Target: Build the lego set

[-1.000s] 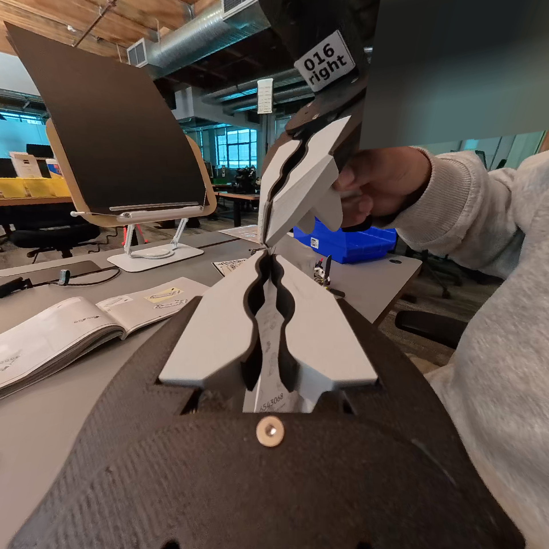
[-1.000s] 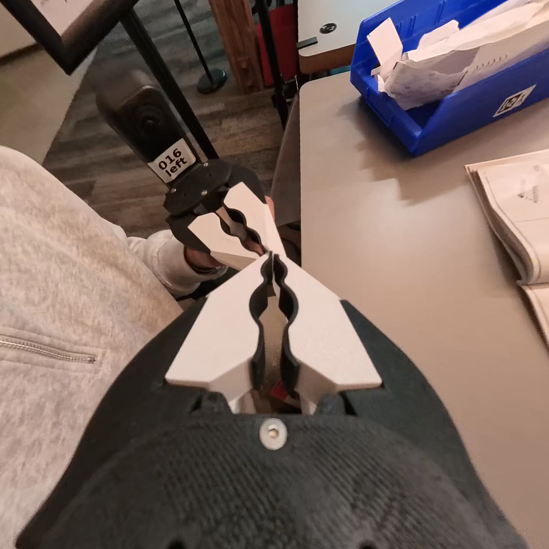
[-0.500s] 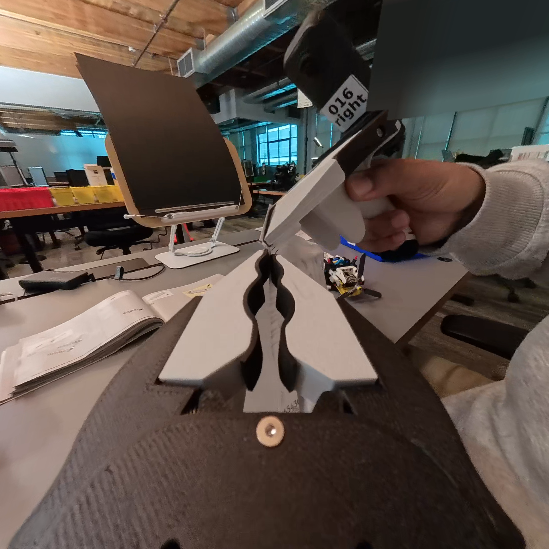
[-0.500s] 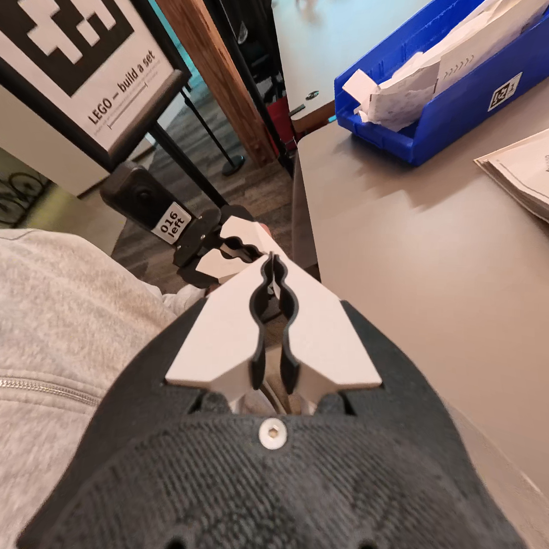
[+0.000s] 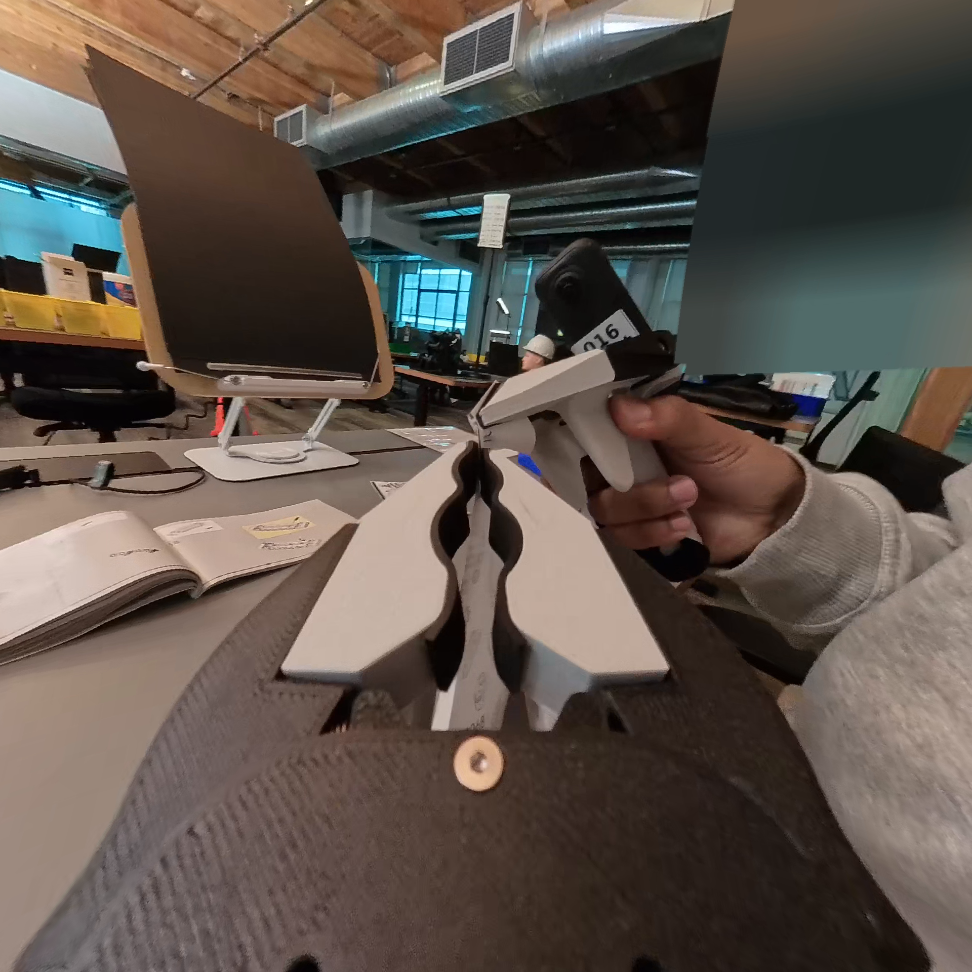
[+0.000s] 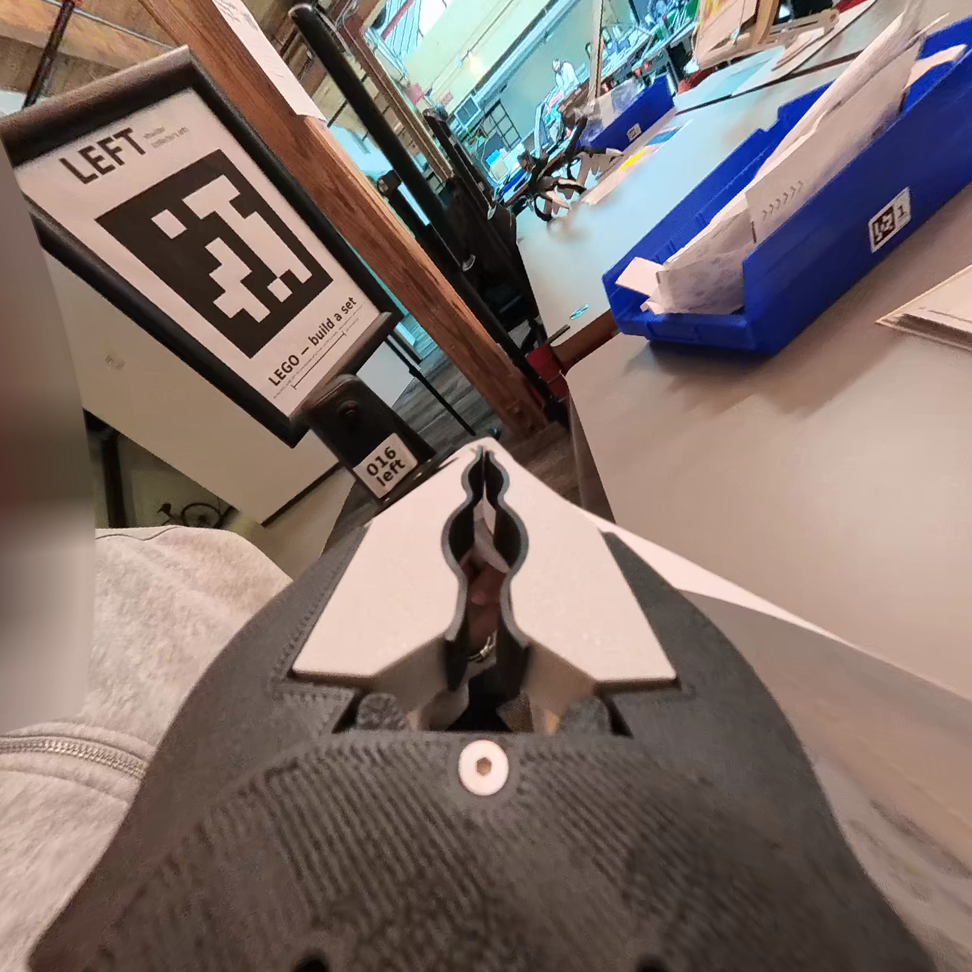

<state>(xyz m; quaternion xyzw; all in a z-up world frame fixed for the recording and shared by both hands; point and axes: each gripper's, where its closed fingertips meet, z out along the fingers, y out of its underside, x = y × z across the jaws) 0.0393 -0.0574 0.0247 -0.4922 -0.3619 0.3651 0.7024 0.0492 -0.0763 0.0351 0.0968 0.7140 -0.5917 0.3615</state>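
Note:
My left gripper is shut on a white paper bag, which runs as a strip between its fingers. My right gripper, held by a hand in a grey sleeve, meets it tip to tip from the right. In the right wrist view my right gripper is shut on the same paper bag; a white edge of it sticks out to the right. The left gripper there is mostly hidden behind my fingers; only its camera and label show. Both are held in the air off the table's near edge. No bricks are in view.
An open instruction booklet lies on the grey table. A dark panel on a white stand stands behind it, beside a cable. A blue bin holding paper sits farther along. A framed marker sign stands off the table. The tips of both grippers are at nearly the same place.
The right gripper has swung down from above to nearly level with the left one, tips still together on the paper. Both views have tilted upward; the small lego model seen half a second ago is out of view.

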